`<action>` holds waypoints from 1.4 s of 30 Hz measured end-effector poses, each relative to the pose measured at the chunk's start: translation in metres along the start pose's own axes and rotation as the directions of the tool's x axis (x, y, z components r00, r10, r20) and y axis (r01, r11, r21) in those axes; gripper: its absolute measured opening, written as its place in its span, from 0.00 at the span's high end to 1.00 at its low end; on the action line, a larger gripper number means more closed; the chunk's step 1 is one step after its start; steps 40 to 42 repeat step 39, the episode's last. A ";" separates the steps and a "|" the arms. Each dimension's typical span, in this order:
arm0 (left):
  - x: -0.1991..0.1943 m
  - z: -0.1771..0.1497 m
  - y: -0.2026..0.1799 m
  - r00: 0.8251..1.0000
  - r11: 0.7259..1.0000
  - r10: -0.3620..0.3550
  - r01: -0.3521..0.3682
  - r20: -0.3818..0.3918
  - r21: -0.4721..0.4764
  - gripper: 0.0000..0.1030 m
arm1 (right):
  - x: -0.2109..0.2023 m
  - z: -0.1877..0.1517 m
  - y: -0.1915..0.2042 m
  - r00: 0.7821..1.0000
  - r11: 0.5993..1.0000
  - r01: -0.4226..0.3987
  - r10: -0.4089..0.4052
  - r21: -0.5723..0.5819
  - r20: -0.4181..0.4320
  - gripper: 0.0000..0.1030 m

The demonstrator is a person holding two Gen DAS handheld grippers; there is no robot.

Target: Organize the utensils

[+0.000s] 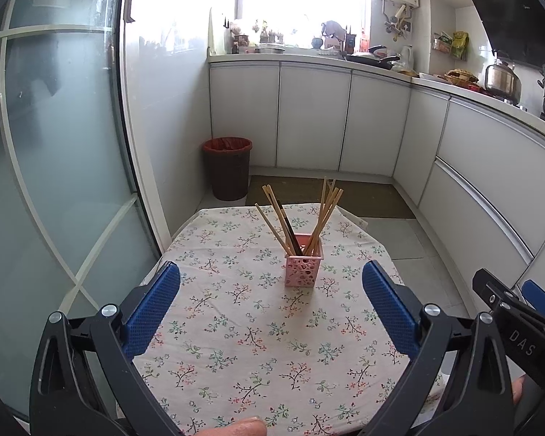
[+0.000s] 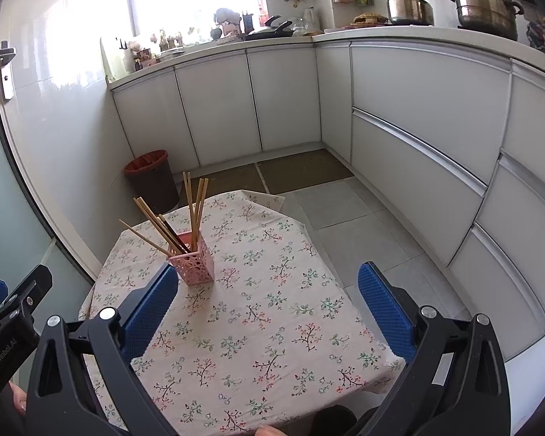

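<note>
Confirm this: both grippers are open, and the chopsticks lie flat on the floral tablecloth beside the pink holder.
One thing is wrong: the chopsticks stand inside the pink holder, leaning apart, as the left wrist view shows. Both the left gripper and right gripper are open above the floral tablecloth.

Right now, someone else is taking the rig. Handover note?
Left claw: open, empty, hovering over the near part of the table.
Right claw: open, empty, also over the table.
Chopsticks: all visible ones stand in the pink holder, leaning in two bunches; one is dark.
Done: no loose utensils on the floral cloth in either view.
Left: apparently nothing to pick up; perhaps tidy the splayed bunches.
</note>
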State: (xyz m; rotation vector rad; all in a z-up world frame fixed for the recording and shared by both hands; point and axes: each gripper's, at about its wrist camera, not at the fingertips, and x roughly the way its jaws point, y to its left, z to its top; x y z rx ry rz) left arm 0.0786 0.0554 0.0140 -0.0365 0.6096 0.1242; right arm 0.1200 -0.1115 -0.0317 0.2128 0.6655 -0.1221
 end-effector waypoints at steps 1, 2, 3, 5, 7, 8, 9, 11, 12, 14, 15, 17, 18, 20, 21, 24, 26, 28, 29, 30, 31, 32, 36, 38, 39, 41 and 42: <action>0.000 0.000 0.000 1.000 1.000 0.000 0.000 0.001 0.000 0.07 | 0.000 0.001 0.000 1.000 1.000 -0.001 0.001 0.000 0.000 0.06; 0.000 0.000 0.000 1.000 1.000 0.001 -0.001 0.002 0.000 0.07 | -0.001 0.000 0.000 1.000 1.000 -0.003 0.003 0.001 0.000 0.06; 0.000 0.000 0.000 1.000 1.000 -0.001 0.001 0.001 0.001 0.07 | -0.001 0.000 0.000 1.000 1.000 -0.005 0.005 0.001 0.000 0.06; 0.000 0.000 0.001 1.000 1.000 -0.002 0.002 0.000 0.004 0.07 | -0.002 0.001 0.001 1.000 1.000 -0.006 0.006 0.001 0.001 0.06; -0.001 0.000 0.001 1.000 1.000 -0.002 0.002 0.000 0.003 0.07 | -0.003 0.001 0.001 1.000 1.000 -0.007 0.007 0.000 0.001 0.06; -0.001 0.000 0.001 1.000 1.000 -0.003 0.003 -0.001 0.001 0.07 | -0.003 0.001 0.001 1.000 1.000 -0.007 0.007 -0.001 0.001 0.06; -0.001 0.000 0.001 1.000 1.000 -0.006 0.006 -0.002 0.000 0.07 | -0.002 0.001 0.001 1.000 1.000 -0.007 0.007 -0.001 0.001 0.06; -0.001 0.001 0.001 1.000 1.000 -0.007 0.007 -0.005 -0.003 0.07 | -0.002 0.000 0.001 1.000 1.000 -0.009 0.009 -0.002 0.000 0.06; -0.001 0.001 0.001 1.000 1.000 -0.006 0.006 -0.005 -0.003 0.07 | -0.002 0.000 0.002 1.000 1.000 -0.009 0.009 -0.001 0.000 0.06; -0.001 0.001 0.001 1.000 1.000 -0.004 0.004 -0.005 0.000 0.07 | -0.002 0.000 0.002 1.000 1.000 -0.009 0.009 -0.002 -0.001 0.06; -0.001 0.001 0.000 1.000 1.000 -0.005 0.005 -0.005 0.001 0.07 | -0.002 0.000 0.002 1.000 1.000 -0.009 0.009 -0.003 -0.001 0.06; -0.001 0.001 -0.001 1.000 1.000 -0.005 0.005 -0.006 0.010 0.07 | -0.002 0.000 0.002 1.000 1.000 -0.011 0.011 -0.002 -0.003 0.06; -0.001 0.000 -0.002 1.000 1.000 -0.004 0.005 -0.006 0.014 0.07 | -0.002 0.000 0.002 1.000 1.000 -0.012 0.012 -0.003 -0.005 0.06; -0.001 0.000 -0.003 1.000 1.000 -0.007 0.007 -0.005 0.020 0.07 | -0.001 0.000 0.002 1.000 1.000 -0.013 0.013 -0.002 -0.008 0.06; -0.001 0.000 -0.004 1.000 1.000 -0.006 0.006 -0.004 0.023 0.07 | -0.001 0.000 0.002 1.000 1.000 -0.013 0.013 -0.002 -0.008 0.06; 0.000 0.000 -0.002 1.000 1.000 -0.016 0.016 0.001 0.007 0.07 | -0.001 -0.001 0.001 1.000 1.000 -0.013 0.013 0.002 -0.008 0.06; -0.002 0.000 -0.001 1.000 1.000 -0.013 0.013 0.015 0.005 0.10 | 0.000 -0.001 0.001 1.000 1.000 -0.012 0.012 0.004 -0.009 0.06; -0.004 0.000 -0.001 1.000 1.000 -0.010 0.009 0.030 0.011 0.13 | 0.001 -0.001 0.001 1.000 1.000 -0.014 0.014 0.005 -0.012 0.06; -0.004 0.000 -0.001 1.000 1.000 -0.017 0.017 0.026 0.012 0.13 | 0.001 -0.001 0.001 1.000 1.000 -0.015 0.015 0.005 -0.013 0.06; -0.003 0.000 -0.002 0.999 1.000 -0.023 0.022 0.023 0.015 0.13 | 0.001 -0.001 0.001 1.000 1.000 -0.015 0.015 0.003 -0.012 0.06; -0.003 0.000 -0.003 0.999 0.999 -0.027 0.027 0.022 0.020 0.12 | 0.001 -0.001 0.001 1.000 1.000 -0.015 0.015 0.001 -0.010 0.06; -0.004 0.000 -0.003 0.999 0.999 -0.029 0.029 0.021 0.025 0.09 | 0.001 -0.001 0.002 1.000 1.000 -0.015 0.015 0.000 -0.008 0.06; -0.008 0.001 0.000 0.999 1.000 -0.026 0.026 0.033 0.000 0.07 | 0.001 0.000 0.000 1.000 1.000 -0.016 0.016 0.002 -0.009 0.06; -0.007 0.002 0.001 0.999 1.000 -0.019 0.019 0.031 0.001 0.07 | 0.001 -0.001 -0.001 1.000 1.000 -0.018 0.018 0.004 -0.011 0.06; -0.006 0.002 0.001 0.999 1.000 -0.018 0.018 0.027 0.002 0.07 | 0.001 0.000 -0.001 1.000 1.000 -0.018 0.018 0.005 -0.012 0.06; -0.006 0.002 0.001 0.999 1.000 -0.018 0.018 0.027 0.002 0.07 | 0.001 0.000 -0.001 1.000 1.000 -0.018 0.018 0.005 -0.012 0.06; -0.006 0.002 0.001 0.999 1.000 -0.018 0.018 0.027 0.002 0.07 | 0.001 0.000 -0.001 1.000 1.000 -0.018 0.018 0.005 -0.012 0.06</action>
